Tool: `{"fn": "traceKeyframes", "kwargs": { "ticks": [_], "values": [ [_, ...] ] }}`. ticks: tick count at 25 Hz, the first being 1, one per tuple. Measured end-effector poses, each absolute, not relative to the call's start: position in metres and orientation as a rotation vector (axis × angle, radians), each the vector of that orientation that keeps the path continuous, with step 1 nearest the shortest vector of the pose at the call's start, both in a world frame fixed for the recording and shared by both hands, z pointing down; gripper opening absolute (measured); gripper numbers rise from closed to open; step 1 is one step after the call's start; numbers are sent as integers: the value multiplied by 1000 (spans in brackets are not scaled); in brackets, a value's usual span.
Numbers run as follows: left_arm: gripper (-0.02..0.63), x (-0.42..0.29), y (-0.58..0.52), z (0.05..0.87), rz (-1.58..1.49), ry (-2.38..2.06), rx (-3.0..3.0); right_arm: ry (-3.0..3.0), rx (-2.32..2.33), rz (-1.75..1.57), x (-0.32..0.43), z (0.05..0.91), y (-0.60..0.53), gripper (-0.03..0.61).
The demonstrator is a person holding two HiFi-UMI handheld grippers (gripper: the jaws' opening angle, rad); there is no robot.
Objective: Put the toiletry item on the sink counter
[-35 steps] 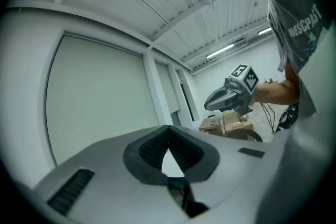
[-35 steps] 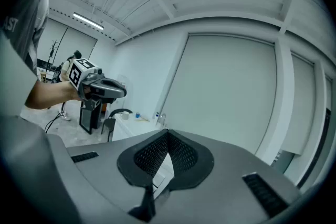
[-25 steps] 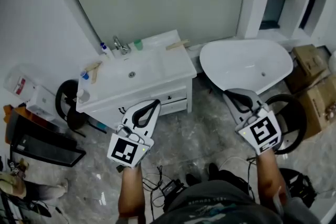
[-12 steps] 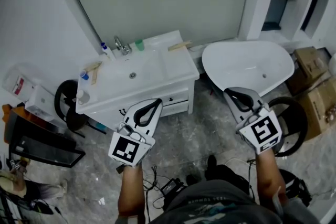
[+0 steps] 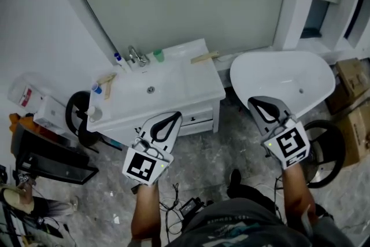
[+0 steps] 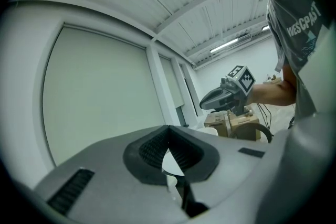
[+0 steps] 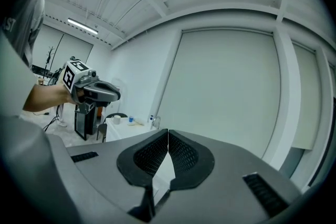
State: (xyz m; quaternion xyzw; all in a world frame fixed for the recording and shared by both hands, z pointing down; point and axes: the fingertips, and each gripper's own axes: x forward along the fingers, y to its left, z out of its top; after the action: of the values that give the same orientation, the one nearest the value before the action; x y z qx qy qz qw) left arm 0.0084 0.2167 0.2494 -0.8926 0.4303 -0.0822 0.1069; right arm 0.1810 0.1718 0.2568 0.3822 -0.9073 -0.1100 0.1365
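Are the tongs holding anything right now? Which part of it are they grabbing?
Nothing is held. The left tongs and the right tongs are both shut with nothing between their tips.

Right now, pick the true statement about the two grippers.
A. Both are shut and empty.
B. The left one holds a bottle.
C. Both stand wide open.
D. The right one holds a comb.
A: the left gripper and the right gripper each show jaw tips meeting with nothing between them, and the head view shows both held short of the sink counter.
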Motion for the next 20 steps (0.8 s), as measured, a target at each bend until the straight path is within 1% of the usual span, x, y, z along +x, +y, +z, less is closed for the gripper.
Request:
{"fn": "traceKeyframes", "kwargs": {
  "ticks": [10, 16, 20],
  "values": [
    [3, 46, 114, 253, -258, 1354, -2610, -2638, 1036, -301, 212, 263, 59, 31],
    [2, 70, 75, 251, -266, 1379, -2580, -2659, 973, -295, 227, 271, 21, 31],
    [3, 74, 59, 254, -285, 1399, -2575, -2674, 959, -286, 230, 275, 1, 29]
  ]
}}
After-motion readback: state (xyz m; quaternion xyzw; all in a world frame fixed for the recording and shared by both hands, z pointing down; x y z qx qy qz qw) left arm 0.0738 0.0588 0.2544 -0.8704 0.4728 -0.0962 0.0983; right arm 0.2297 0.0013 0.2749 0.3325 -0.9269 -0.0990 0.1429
